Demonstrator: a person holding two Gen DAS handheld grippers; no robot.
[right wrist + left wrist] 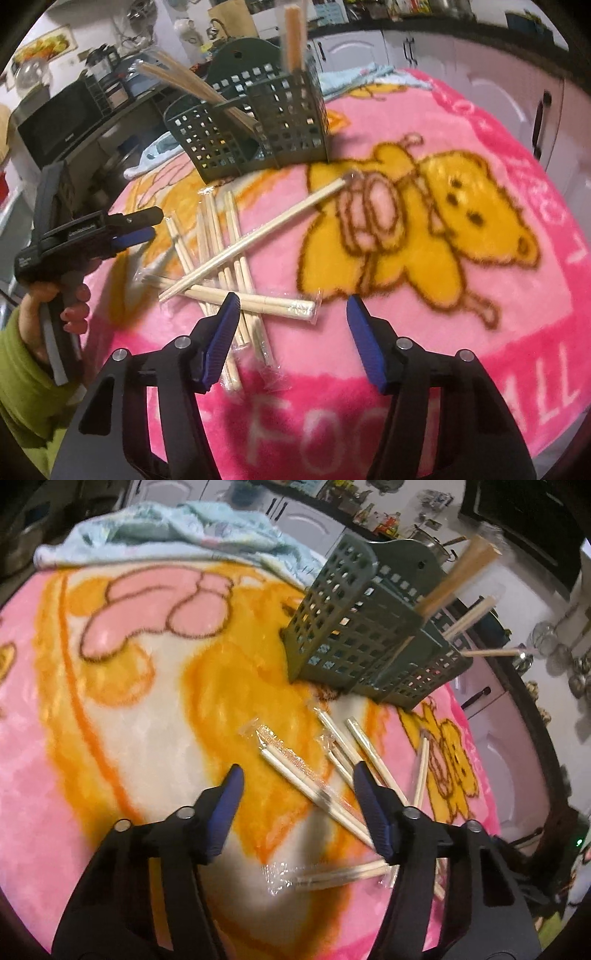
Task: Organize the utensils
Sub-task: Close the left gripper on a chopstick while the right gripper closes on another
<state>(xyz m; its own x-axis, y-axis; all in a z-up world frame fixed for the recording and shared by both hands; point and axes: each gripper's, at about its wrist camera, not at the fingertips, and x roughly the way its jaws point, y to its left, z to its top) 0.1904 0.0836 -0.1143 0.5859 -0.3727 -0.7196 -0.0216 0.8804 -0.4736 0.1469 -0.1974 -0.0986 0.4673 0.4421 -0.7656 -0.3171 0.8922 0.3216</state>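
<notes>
**On the pink blanket: chopsticks scattered, both grippers spread wide**

On the pink cartoon blanket (461, 332) lies a loose, criss-crossed heap of wrapped chopsticks (229, 266), in front of the dark green perforated utensil caddy (258, 129). The caddy stands upright and already holds several chopstick pairs (458, 576) leaning out of its compartments. The left gripper (297, 782) hovers above the near end of the heap, its blue-padded fingers (229, 805) wide apart and holding nothing. The right gripper (291, 310) hangs over the pile's other side, fingers equally wide and empty. A light blue towel (159, 531) lies crumpled at the blanket's far edge.
</notes>
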